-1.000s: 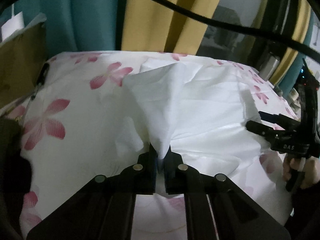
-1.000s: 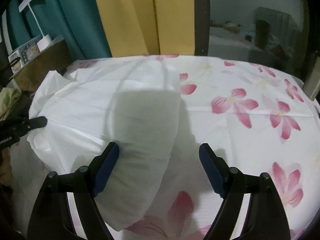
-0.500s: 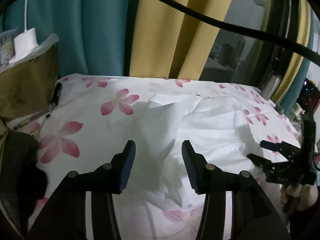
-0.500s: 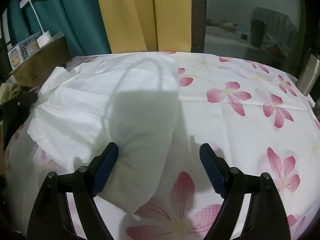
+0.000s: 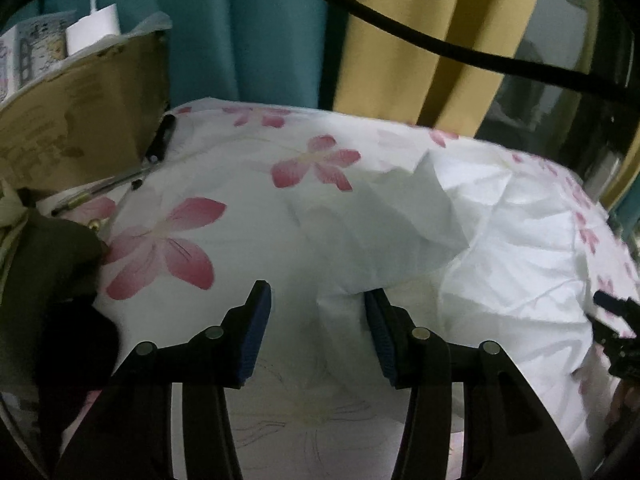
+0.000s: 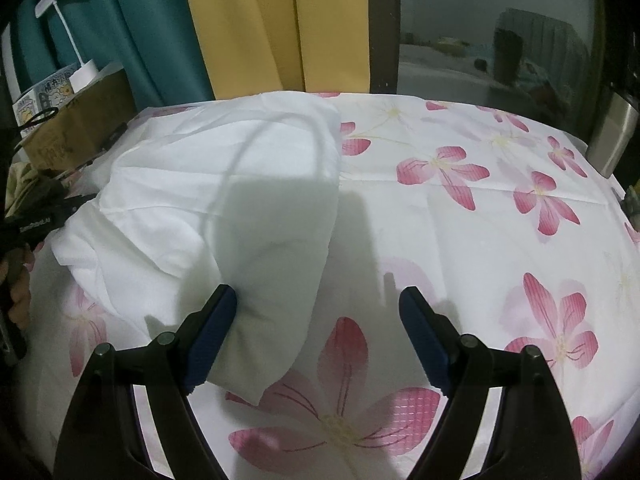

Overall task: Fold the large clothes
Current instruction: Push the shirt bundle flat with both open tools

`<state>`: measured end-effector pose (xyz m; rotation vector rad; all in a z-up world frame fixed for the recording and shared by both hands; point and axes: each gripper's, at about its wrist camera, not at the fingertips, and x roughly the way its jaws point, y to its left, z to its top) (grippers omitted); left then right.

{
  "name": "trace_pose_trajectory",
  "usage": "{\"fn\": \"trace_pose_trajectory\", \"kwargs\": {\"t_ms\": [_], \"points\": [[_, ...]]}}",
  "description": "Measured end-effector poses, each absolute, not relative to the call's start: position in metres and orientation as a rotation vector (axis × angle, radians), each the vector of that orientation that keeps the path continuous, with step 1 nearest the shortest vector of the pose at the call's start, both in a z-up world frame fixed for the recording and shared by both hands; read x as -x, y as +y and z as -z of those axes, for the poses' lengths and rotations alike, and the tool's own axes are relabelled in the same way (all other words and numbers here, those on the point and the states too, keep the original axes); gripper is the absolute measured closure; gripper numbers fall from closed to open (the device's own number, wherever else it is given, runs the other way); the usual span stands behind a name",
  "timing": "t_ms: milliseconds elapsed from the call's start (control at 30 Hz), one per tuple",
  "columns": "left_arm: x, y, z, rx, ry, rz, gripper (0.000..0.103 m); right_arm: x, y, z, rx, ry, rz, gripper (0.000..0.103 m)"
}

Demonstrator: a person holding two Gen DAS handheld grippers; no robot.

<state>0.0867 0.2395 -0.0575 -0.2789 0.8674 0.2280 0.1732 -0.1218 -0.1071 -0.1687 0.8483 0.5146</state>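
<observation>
Flowered sheet (image 6: 460,240) fills both views, white garment (image 6: 224,200) crumpled left of centre on it, right gripper (image 6: 316,332) agape and empty at its lower edge, left gripper (image 5: 318,334) half-parted after releasing the cloth.

txt | left hand-held gripper (image 6: 30,222) | white label, illegible | no other txt

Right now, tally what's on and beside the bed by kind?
White garment: 1
Floral bedsheet: 1
Cardboard box: 1
White desk lamp: 1
Curtains, teal and yellow: 2
Total: 6
</observation>
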Motion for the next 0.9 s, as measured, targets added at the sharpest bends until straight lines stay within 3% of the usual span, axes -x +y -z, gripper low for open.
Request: {"fn": "trace_pose_trajectory", "kwargs": {"t_ms": [133,233,333,533,733,900], "points": [[-0.081,0.244,0.036,0.324,0.780,-0.204,0.052,-0.172,-0.125,0.100,0.176,0.830,-0.515,0.020],[-0.083,0.240,0.021,0.355,0.726,-0.155,0.039,-0.173,-0.127,0.091,0.176,0.812,-0.510,0.020],[-0.093,0.230,0.016,0.364,0.721,-0.097,0.037,-0.178,-0.129,0.082,0.173,0.794,-0.501,0.020],[-0.119,0.212,0.039,0.371,0.815,-0.044,0.036,-0.188,-0.130,0.072,0.174,0.771,-0.492,0.020],[-0.131,0.214,0.075,0.374,0.913,-0.052,0.024,-0.200,-0.123,0.074,0.182,0.779,-0.504,0.020],[-0.133,0.230,0.078,0.370,0.906,-0.108,0.022,-0.211,-0.116,0.081,0.185,0.801,-0.512,0.020]]}}
